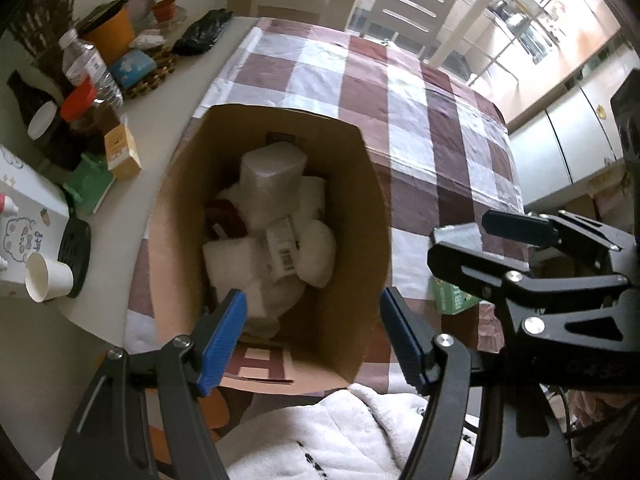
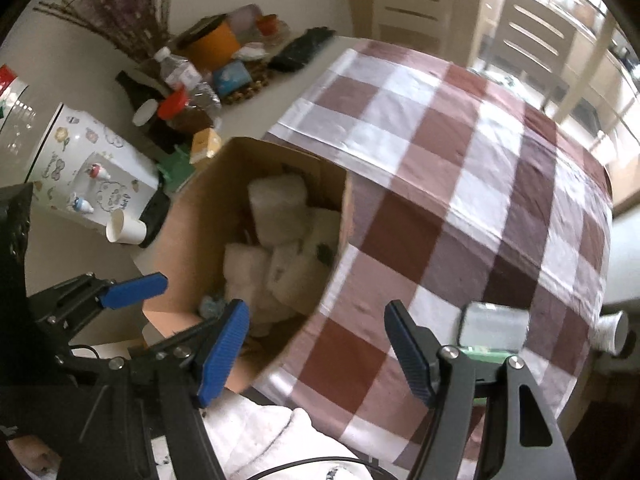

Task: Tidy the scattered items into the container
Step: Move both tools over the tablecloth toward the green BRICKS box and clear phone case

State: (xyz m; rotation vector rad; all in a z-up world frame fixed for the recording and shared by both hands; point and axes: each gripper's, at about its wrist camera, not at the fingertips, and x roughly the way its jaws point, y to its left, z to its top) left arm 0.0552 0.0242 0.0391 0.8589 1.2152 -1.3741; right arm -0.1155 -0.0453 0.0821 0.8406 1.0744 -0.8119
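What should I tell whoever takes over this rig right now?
Left tool: open and empty, above the cardboard box.
Right tool: open and empty, over the box's near corner and the checked cloth.
Done: white foam pieces and a labelled item lie in the box.
Left: a green packet with a clear lid sits on the cloth by the right tool; a small white cup lies at the table's far right edge. The clutter beside the cloth may not be part of the job.
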